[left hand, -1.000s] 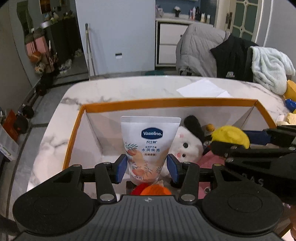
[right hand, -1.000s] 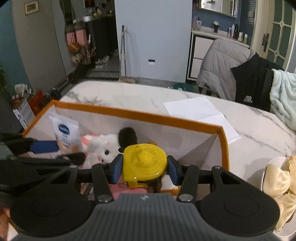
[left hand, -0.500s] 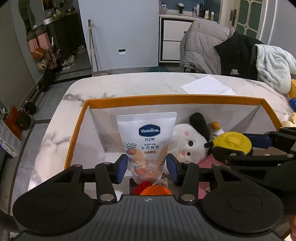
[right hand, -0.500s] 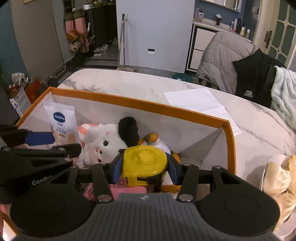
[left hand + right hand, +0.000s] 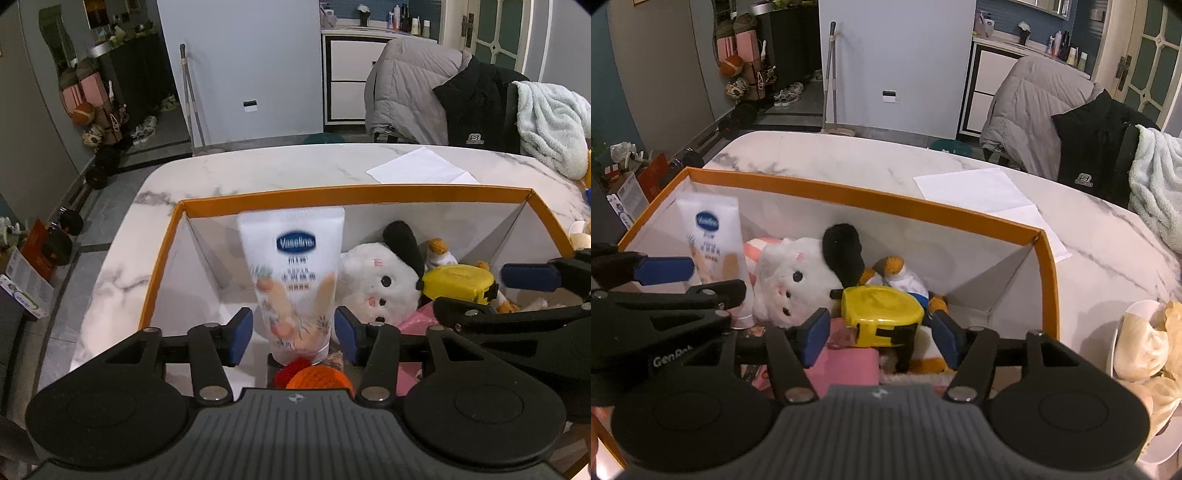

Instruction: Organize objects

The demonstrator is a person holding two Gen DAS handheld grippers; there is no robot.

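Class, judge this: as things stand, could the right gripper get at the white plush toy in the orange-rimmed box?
Probably yes. The right gripper, jaws opening around the yellow tape measure, sits beside the white plush toy, whose top is uncovered.

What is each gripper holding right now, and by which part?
Nothing: both are opening. The left gripper brackets the white Vaseline tube's lower end; the right gripper flanks the yellow tape measure.

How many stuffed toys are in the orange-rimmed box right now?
2 clearly visible: a white toy with a black ear in the middle of the box, and a smaller orange-and-white toy behind the yellow tape measure. More may be hidden underneath.
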